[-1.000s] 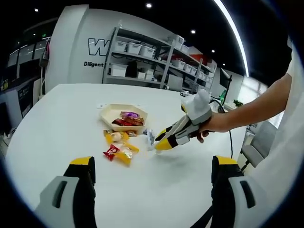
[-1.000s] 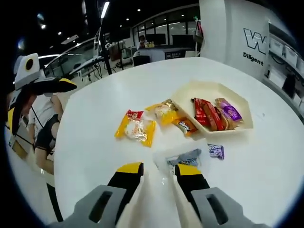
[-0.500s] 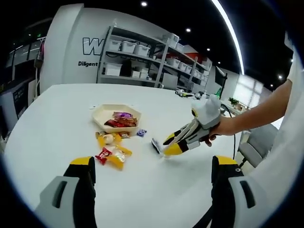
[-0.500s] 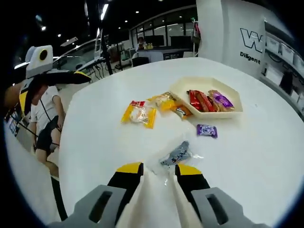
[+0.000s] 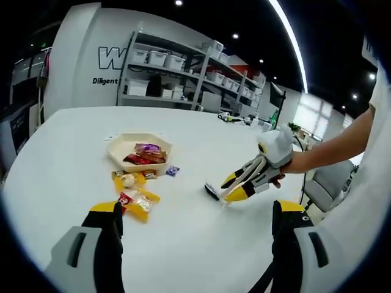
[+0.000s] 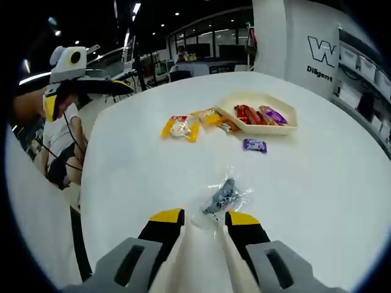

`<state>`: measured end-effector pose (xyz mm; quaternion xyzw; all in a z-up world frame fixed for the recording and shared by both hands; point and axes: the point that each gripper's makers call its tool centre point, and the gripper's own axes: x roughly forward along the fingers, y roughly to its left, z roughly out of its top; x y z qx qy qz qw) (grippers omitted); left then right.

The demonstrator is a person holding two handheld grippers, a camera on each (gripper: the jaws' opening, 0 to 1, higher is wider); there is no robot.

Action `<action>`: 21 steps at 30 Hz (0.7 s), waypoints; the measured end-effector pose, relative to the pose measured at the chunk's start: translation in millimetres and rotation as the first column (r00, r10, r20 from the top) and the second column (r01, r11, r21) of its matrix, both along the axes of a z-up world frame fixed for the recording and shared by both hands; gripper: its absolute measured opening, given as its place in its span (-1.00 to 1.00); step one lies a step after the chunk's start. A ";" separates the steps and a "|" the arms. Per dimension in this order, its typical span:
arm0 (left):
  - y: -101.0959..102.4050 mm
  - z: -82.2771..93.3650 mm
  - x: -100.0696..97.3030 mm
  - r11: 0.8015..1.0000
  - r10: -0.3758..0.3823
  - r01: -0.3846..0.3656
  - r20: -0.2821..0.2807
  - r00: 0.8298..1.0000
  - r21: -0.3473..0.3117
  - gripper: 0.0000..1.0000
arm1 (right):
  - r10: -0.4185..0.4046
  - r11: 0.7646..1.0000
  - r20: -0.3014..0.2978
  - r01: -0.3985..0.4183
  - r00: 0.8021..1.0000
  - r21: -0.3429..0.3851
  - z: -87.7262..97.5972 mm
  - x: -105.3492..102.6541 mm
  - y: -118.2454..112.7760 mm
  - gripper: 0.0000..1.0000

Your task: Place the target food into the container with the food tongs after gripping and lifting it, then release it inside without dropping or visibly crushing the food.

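Note:
My right gripper (image 6: 204,218) is shut on white food tongs (image 6: 197,253) that run out between its jaws. The tong tips meet the edge of a clear-wrapped dark snack (image 6: 222,195); whether it rests on the white table (image 6: 317,201) or hangs just above it is unclear. The left gripper view shows that gripper (image 5: 237,186), a hand around it, and the snack (image 5: 212,191) at its tip. The beige hexagonal tray (image 6: 289,121), also tray (image 5: 119,146), holds several wrapped snacks and lies well beyond. My left gripper (image 5: 195,210) stands open, holding nothing.
A small purple packet (image 6: 255,144) lies between the snack and the tray. Yellow packets (image 6: 180,127) lie left of the tray, seen as packets (image 5: 137,201) near my left jaw. The left gripper (image 6: 76,73) hangs at upper left. Shelving (image 5: 177,79) stands behind the table.
The right gripper has drawn back from the tray with the tongs and the clear-wrapped snack, which now sits far from the purple packet. The left gripper stays open.

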<state>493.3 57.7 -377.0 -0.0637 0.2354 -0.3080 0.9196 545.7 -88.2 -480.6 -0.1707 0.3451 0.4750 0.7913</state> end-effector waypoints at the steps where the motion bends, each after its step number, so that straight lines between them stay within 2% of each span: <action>1: -0.1 -0.1 -0.2 1.000 -0.001 0.001 -0.001 1.000 -0.001 0.98 | -0.001 1.000 -0.002 0.001 1.000 -0.004 -0.1 0.1 -0.8 -0.56; 8: 1.5 -0.7 -1.0 1.000 0.001 -0.001 -0.001 1.000 0.001 0.98 | -0.014 1.000 0.004 0.014 1.000 0.006 8.2 1.9 3.6 -0.55; 17: 6.9 -0.1 -2.5 1.000 0.013 -0.013 0.002 1.000 0.003 0.97 | -0.130 0.990 0.014 0.129 0.991 0.051 20.7 28.0 17.7 -0.53; 21: 9.6 -0.2 -3.6 1.000 0.021 -0.021 0.000 1.000 0.003 0.97 | -0.157 0.987 0.030 0.155 0.987 0.048 24.5 38.1 25.2 -0.52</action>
